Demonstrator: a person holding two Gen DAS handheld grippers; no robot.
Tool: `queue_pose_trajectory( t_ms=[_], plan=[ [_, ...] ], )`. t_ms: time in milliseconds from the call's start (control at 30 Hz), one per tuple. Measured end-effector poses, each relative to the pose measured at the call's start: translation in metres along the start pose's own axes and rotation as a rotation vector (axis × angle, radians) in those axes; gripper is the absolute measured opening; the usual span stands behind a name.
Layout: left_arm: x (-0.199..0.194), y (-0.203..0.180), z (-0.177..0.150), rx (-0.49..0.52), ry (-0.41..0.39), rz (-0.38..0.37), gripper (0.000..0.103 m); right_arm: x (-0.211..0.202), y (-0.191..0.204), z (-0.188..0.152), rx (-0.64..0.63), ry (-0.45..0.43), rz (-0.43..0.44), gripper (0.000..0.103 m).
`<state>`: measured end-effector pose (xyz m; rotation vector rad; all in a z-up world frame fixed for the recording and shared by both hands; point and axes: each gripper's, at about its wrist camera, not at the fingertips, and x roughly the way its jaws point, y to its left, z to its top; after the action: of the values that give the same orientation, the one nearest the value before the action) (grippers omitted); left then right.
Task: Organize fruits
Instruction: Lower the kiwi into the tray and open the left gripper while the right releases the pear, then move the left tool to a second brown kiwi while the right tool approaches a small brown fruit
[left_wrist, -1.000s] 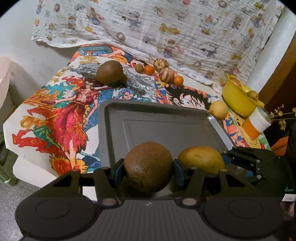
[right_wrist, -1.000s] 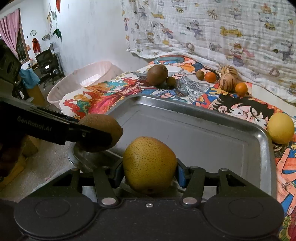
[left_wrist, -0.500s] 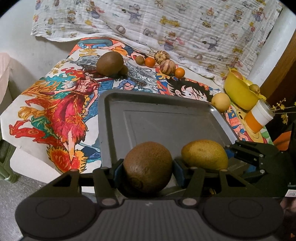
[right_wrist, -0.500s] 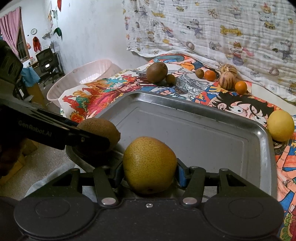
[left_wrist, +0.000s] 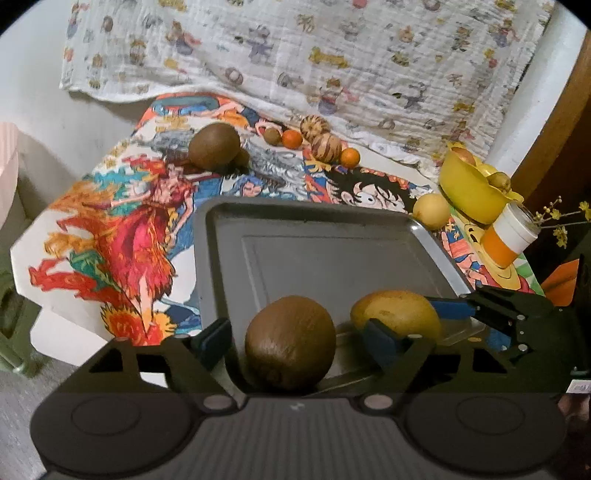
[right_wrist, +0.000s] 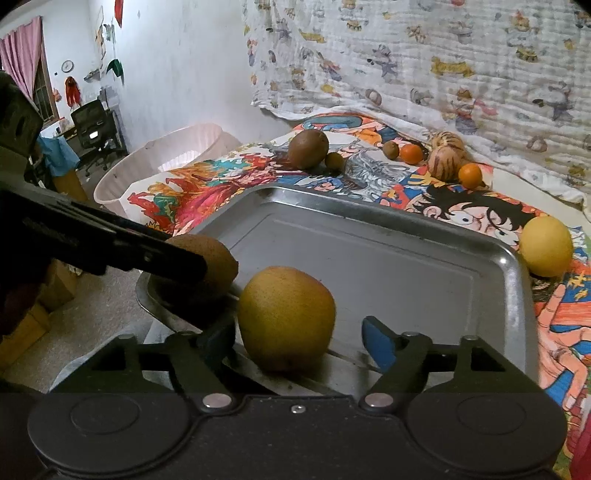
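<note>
Light: dim, warm indoor glow.
Glare: soft sheen on the metal tray (right_wrist: 513, 273).
Shadows: faint, beneath the fruit.
Edges: fisheye bending, black corners.
Focus: slightly soft, grainy throughout.

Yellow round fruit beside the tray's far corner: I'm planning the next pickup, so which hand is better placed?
Right, probably. The yellow round fruit lies on the right gripper's side; both grippers' jaws are opening, releasing fruit onto the tray.

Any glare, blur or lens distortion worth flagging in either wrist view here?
Left wrist: dim, soft throughout; fisheye bows the metal tray; dark vignette corners. Right wrist: brighter, faint glare on the tray's far right corner; the left gripper's arm across the left side is dark and blurred.
</note>
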<state>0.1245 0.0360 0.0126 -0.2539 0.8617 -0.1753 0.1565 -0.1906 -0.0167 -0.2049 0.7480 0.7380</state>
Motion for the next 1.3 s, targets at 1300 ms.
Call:
queue_pose_trajectory(
  t_ms=[1300],
  plan=[
    [0.000, 0.046, 0.078, 0.075, -0.091, 0.172, 0.102, -0.008, -0.058, 0.100, -0.097, -0.062, -0.115, 0.102]
  ],
)
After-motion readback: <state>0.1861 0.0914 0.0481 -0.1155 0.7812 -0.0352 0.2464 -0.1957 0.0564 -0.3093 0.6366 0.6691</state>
